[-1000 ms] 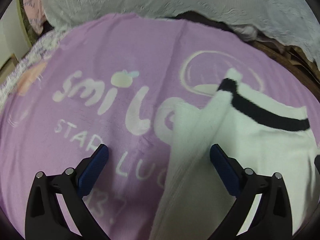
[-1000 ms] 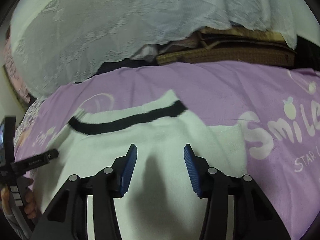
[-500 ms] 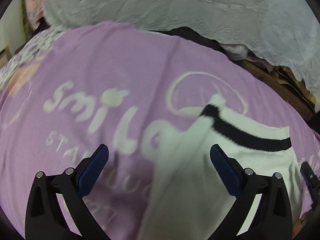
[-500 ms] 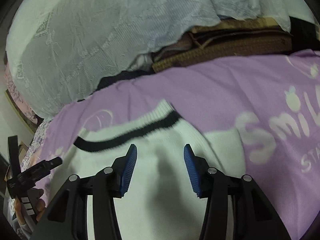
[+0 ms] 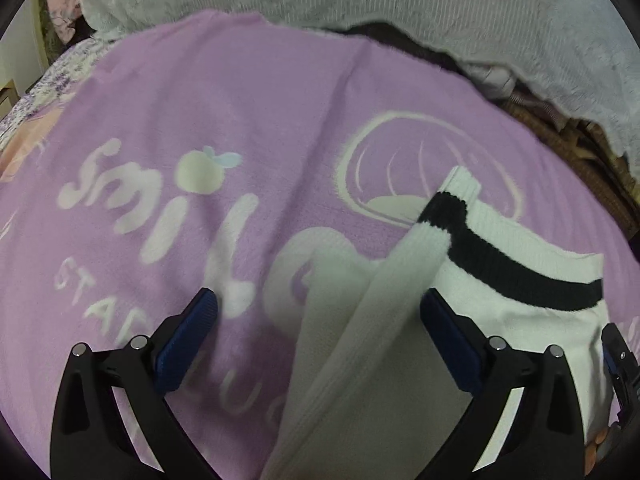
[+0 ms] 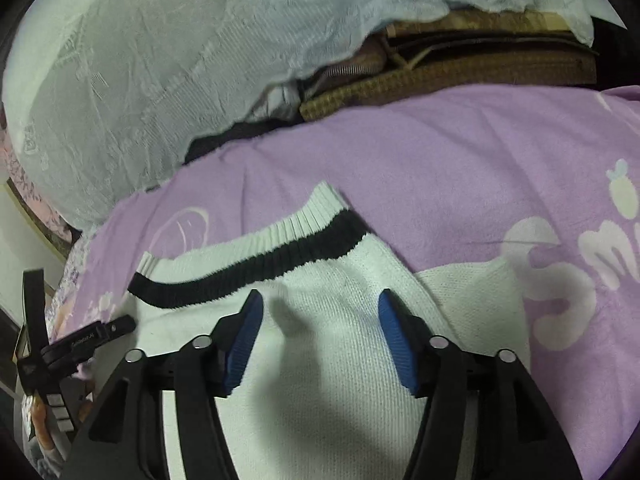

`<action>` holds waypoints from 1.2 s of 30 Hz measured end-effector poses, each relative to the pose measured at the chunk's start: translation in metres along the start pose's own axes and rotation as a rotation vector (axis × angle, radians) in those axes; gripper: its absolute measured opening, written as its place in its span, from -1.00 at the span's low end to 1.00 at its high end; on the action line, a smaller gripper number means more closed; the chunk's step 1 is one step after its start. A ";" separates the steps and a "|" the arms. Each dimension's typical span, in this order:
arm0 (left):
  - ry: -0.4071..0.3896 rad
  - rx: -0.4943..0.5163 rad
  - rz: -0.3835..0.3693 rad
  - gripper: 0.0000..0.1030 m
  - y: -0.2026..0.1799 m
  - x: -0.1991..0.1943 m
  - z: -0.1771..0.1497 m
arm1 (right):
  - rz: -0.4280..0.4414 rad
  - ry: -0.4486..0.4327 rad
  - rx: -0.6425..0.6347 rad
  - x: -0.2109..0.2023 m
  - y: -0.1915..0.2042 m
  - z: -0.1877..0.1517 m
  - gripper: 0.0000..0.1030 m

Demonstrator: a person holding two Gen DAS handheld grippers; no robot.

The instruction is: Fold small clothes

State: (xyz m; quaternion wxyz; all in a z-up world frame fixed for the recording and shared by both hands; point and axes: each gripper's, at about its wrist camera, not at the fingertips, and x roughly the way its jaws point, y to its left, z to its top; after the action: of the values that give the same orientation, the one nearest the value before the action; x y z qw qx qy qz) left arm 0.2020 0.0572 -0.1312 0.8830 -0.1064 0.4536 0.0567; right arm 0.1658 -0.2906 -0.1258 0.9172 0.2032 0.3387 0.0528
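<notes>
A small white knitted garment point(image 6: 320, 360) with a black stripe point(image 6: 256, 276) near its ribbed hem lies on a purple blanket point(image 6: 440, 152). My right gripper point(image 6: 320, 312) hovers over its middle, jaws opening, with only flat knit below them and no fold pinched. In the left wrist view the same garment point(image 5: 520, 312) lies at the right, one folded edge point(image 5: 384, 312) running down between the fingers. My left gripper point(image 5: 318, 304) stands wide open over that edge and the blanket point(image 5: 200, 100), gripping nothing.
A pale lace-patterned cover point(image 6: 140, 60) is heaped behind the blanket, with brown woven fabric point(image 6: 440, 76) beside it. The other gripper's black tip point(image 6: 92, 336) shows at the left edge of the right wrist view. White lettering point(image 5: 152, 208) is printed on the blanket.
The right gripper's jaws have spread wider over the garment. The left gripper shifted slightly, so the folded edge now lies nearer the middle of its jaws.
</notes>
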 end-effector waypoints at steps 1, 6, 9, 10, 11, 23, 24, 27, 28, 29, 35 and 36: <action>-0.019 -0.005 -0.010 0.92 0.002 -0.009 -0.004 | 0.011 -0.012 0.007 -0.005 -0.001 -0.001 0.21; -0.049 0.013 -0.066 0.92 -0.002 -0.042 -0.027 | 0.030 -0.050 0.035 -0.029 -0.005 -0.012 0.21; -0.058 0.050 -0.080 0.92 -0.011 -0.056 -0.044 | 0.044 -0.056 0.027 -0.043 0.000 -0.023 0.21; -0.057 0.064 -0.088 0.92 -0.015 -0.061 -0.054 | 0.048 -0.053 0.017 -0.048 0.003 -0.030 0.22; -0.051 0.075 -0.095 0.92 -0.018 -0.063 -0.059 | 0.047 -0.048 0.007 -0.053 0.005 -0.037 0.24; -0.046 0.181 0.004 0.92 -0.028 -0.069 -0.104 | -0.001 -0.004 -0.102 -0.076 0.023 -0.083 0.54; -0.046 0.174 -0.002 0.92 -0.026 -0.072 -0.107 | 0.012 -0.016 -0.078 -0.082 0.019 -0.084 0.55; -0.060 0.172 0.005 0.92 -0.022 -0.085 -0.118 | 0.017 -0.037 -0.002 -0.095 0.004 -0.087 0.55; -0.066 0.175 0.006 0.92 -0.023 -0.090 -0.121 | 0.020 -0.043 0.022 -0.099 -0.001 -0.088 0.55; -0.070 0.175 0.005 0.92 -0.024 -0.093 -0.123 | 0.026 -0.049 0.048 -0.103 -0.007 -0.089 0.55; -0.064 0.156 -0.028 0.92 -0.031 -0.106 -0.123 | 0.076 -0.104 0.220 -0.131 -0.041 -0.096 0.55; -0.065 0.150 -0.033 0.92 -0.032 -0.108 -0.122 | 0.083 -0.111 0.244 -0.135 -0.046 -0.097 0.55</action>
State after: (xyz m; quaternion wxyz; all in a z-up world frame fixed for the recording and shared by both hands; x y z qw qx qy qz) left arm 0.0496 -0.0038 -0.1079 0.9037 -0.0453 0.4256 0.0114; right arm -0.0021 -0.3311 -0.1305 0.9001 0.3296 0.2825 0.0381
